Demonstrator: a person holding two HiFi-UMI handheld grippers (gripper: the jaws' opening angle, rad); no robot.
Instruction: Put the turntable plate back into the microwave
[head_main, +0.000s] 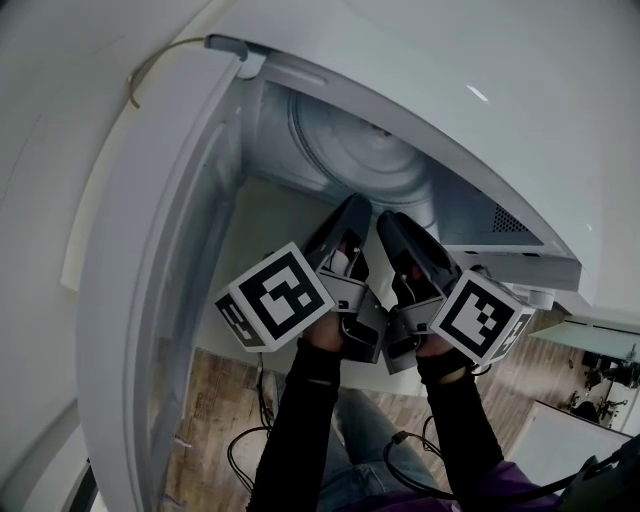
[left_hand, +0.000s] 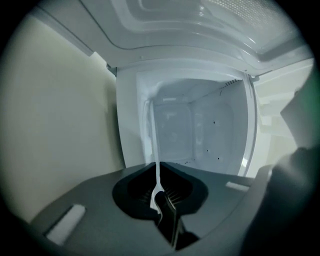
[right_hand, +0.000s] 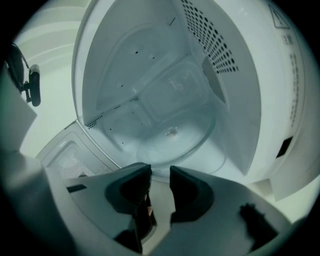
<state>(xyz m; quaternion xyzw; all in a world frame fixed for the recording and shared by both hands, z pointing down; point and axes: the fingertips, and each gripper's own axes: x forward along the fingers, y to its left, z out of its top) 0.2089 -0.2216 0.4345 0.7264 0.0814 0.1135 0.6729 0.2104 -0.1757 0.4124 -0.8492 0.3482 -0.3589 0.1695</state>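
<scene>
- The left tongs (left_hand: 156, 167) are pinched on the rim of the turntable plate (left_hand: 156, 150), which runs edge-on straight ahead of them into the microwave (right_hand: 235, 90). That is a thin grip on smooth glass, so the plate could slip out and drop.
- The right tongs (right_hand: 161, 172) stand spread with nothing between them. The plate's near edge lies just past their tips, so the weight probably hangs on one side only, and the plate may tip.
- Beyond the right tongs, a small hub (right_hand: 172, 131) shows through the middle of the glass. I cannot tell whether the plate is seated on it. Released off-centre, it could rock or sit crooked.
- The door (head_main: 150, 300) stands just beside the left tongs, and pulling out carelessly could knock it.
</scene>
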